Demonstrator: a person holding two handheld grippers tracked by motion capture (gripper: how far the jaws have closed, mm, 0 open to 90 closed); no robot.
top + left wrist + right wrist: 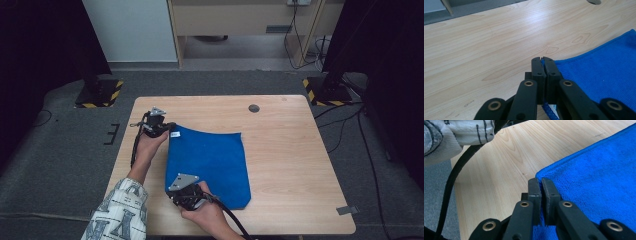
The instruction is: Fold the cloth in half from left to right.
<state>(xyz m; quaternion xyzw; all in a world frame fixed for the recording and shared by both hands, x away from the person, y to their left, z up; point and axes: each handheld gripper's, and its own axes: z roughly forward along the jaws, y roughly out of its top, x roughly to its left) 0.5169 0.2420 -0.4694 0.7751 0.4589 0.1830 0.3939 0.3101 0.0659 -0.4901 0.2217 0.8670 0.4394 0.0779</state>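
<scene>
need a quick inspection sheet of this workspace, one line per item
surface: light wooden table, with a round dark grommet hole near its far edge
job's things: blue cloth lying mostly flat, white tag at its far-left corner
clutter: nothing seen
grippers: left gripper shut on the cloth's far-left corner; right gripper shut on its near-left corner
cables: a black cable trails from the right gripper off the near edge; loose cables on the floor to the right
surroundings: grey carpet, stand bases with yellow-black hazard stripes, wooden furniture behind
</scene>
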